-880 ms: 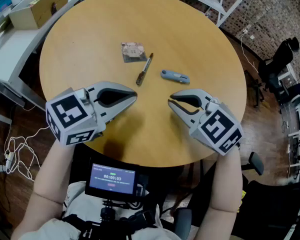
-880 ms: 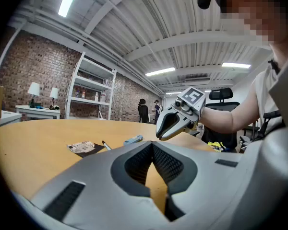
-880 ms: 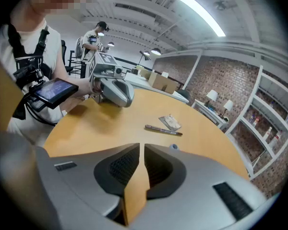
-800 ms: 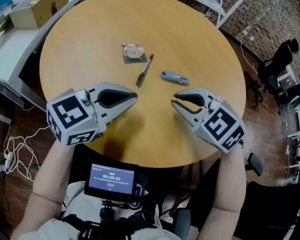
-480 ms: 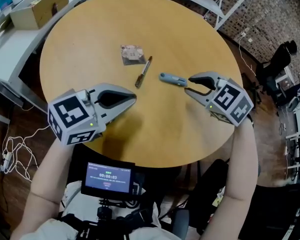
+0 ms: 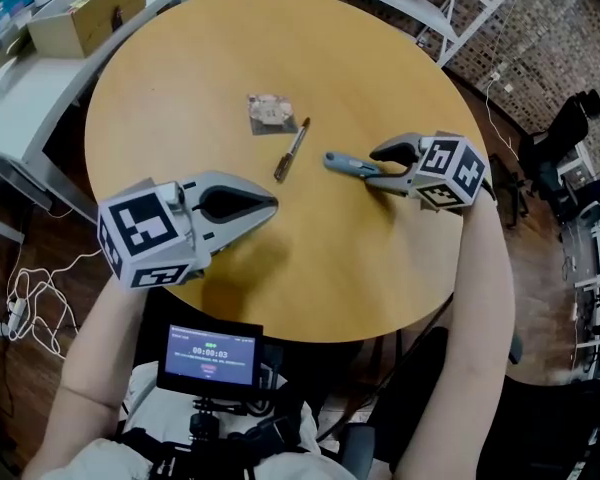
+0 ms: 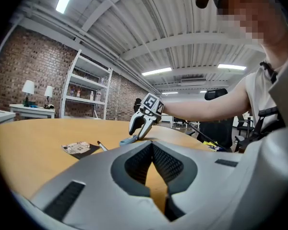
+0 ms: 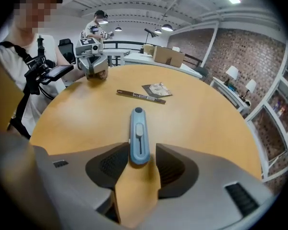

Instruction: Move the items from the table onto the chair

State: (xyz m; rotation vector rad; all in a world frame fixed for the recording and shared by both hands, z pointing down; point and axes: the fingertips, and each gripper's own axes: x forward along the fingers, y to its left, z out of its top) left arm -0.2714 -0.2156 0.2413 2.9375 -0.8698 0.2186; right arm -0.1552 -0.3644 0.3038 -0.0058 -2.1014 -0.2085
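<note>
Straddling the blue cutter, our right gripper stands unclenched; we should centre the handle, then squeeze squarely. Our left gripper hangs clenched, empty.

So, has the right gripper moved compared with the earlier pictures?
Yes. The right gripper went up the head view, away from the table's near edge, to the blue cutter, now between its open tongs.

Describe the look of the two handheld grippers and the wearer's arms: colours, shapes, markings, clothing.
Both the left gripper and right gripper are grey plastic with curved, tapering jaws lined with black ribbed pads. Each carries a white cube printed with black square markers. Forearms are bare; a white short sleeve shows.
</note>
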